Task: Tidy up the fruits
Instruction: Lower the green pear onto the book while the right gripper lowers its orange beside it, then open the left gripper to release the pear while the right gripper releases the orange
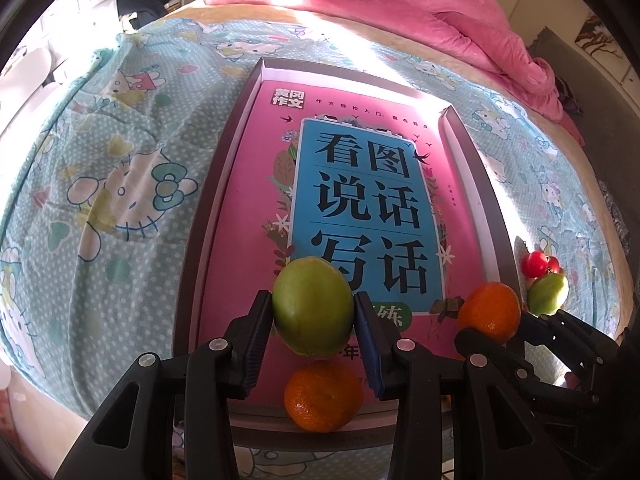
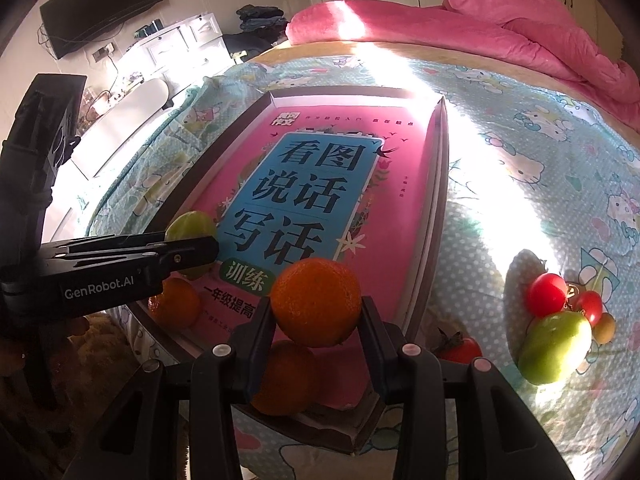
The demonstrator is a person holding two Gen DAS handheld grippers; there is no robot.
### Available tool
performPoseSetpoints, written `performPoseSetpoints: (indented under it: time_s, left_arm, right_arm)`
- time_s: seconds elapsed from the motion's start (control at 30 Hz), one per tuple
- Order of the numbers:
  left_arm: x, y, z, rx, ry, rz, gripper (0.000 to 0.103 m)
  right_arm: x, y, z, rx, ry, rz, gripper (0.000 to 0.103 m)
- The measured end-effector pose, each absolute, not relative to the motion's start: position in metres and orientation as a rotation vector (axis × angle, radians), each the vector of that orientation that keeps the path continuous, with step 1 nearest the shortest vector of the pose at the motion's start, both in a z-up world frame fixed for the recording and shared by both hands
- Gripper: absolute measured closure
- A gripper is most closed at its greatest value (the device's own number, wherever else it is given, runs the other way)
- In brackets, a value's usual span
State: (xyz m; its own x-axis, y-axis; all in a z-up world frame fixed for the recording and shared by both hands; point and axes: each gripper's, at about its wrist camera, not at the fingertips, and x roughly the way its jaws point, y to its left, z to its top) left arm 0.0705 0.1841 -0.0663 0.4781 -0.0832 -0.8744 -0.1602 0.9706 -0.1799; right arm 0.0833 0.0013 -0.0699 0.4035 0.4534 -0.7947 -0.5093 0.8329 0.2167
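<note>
Left gripper (image 1: 314,312) is clamping a green fruit (image 1: 313,306), right gripper (image 2: 318,314) is pinching a tangerine (image 2: 316,302), both hovering over the tray (image 1: 208,208); skins look smooth, soft, so I'd be gripping mid-belly, lightly.

— What is the left claw (image 1: 314,322) gripping?
— It is squeezing a green fruit (image 1: 313,307) over the pink book (image 1: 360,184) lying in the tray (image 1: 208,216).
— And below it?
— An orange (image 1: 322,396) is sitting at the tray's near edge.
</note>
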Motion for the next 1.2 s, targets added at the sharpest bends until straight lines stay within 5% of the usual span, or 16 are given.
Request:
performPoseSetpoints:
  time_s: [0.9,1.2]
  left_arm:
    - [0.07,0.184,-0.068,-0.247,1.09,0.051,0.06]
    - [0.068,0.181,-0.066,-0.23,1.089,0.056,0.06]
  right_arm:
    - [0.077,0.0,-0.067,-0.041,0.994,0.628,0.058]
    - [0.07,0.002,-0.059,-0.044,0.961,0.647,0.05]
